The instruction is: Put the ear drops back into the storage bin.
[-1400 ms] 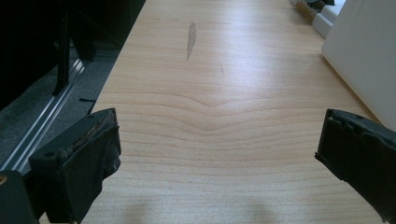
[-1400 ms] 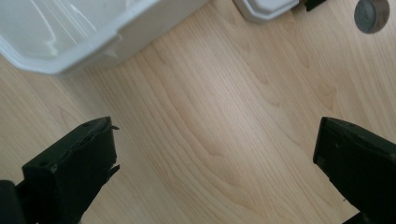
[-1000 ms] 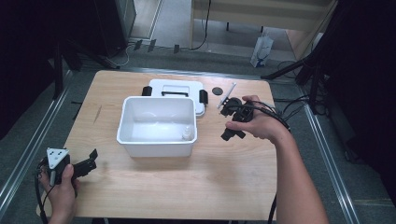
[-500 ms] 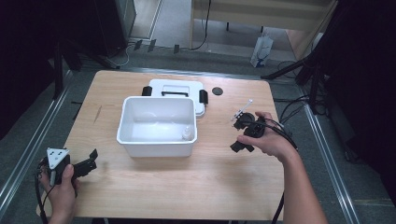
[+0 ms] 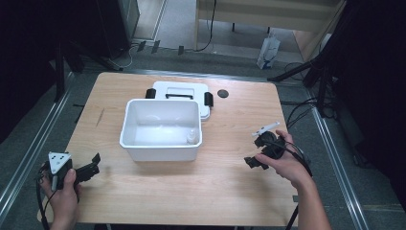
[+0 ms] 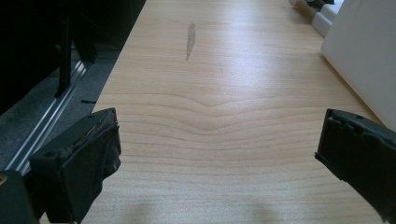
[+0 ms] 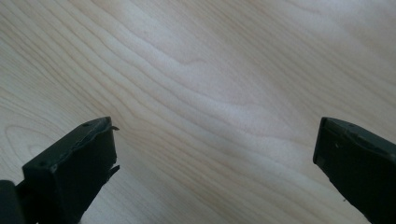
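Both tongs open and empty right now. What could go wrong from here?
1. The syringe-like white stick lies just beyond the right tongs, close to the hand; a careless move could knock it along the table.
2. The small bottle stands against the white bin's front right wall, so reaching in may tip it.
3. The left tongs hover near the table's front left corner, far from everything.

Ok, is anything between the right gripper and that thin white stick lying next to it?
Nothing visible stands between them. The thin white stick lies on the bare table just beyond the right gripper, whose jaws are open and face the wood.
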`<state>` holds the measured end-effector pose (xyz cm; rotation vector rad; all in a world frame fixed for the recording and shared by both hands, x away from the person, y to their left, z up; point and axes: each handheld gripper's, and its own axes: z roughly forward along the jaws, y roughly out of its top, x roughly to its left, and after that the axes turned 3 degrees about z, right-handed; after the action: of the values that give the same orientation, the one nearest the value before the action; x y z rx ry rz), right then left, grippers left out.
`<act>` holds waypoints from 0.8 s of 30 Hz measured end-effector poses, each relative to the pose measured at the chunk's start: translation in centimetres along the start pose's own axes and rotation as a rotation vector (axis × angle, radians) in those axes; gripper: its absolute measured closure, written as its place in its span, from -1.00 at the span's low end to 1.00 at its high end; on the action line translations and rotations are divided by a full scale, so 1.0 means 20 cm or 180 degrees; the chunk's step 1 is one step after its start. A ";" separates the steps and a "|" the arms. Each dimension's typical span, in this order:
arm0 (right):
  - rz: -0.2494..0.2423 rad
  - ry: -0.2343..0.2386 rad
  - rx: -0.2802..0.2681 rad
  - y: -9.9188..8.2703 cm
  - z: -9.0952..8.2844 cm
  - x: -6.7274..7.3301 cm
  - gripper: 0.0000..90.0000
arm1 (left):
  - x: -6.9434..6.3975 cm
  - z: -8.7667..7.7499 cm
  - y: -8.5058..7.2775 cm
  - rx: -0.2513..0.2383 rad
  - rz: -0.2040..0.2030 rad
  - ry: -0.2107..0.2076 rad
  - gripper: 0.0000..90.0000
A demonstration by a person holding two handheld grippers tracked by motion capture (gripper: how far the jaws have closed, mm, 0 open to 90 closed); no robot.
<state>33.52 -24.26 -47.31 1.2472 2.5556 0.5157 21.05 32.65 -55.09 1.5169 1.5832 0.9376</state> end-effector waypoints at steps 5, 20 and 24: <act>0.0148 -0.0040 -0.0203 -0.13 0.03 -0.01 -1.00 | 0.00 0.00 0.00 -0.0001 0.0004 0.0002 -0.99; 0.0669 -0.0034 -0.0957 -0.54 0.04 -0.04 -1.00 | 0.00 0.00 0.00 -0.0003 0.0020 0.0011 -0.99; 0.0824 -0.0056 -0.1144 -0.62 0.05 -0.05 -1.00 | 0.00 0.00 0.00 -0.0005 0.0022 0.0013 -0.99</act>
<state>25.70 -32.02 -53.35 1.4370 2.1665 0.9628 21.04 32.60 -55.08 1.5213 1.5808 0.9460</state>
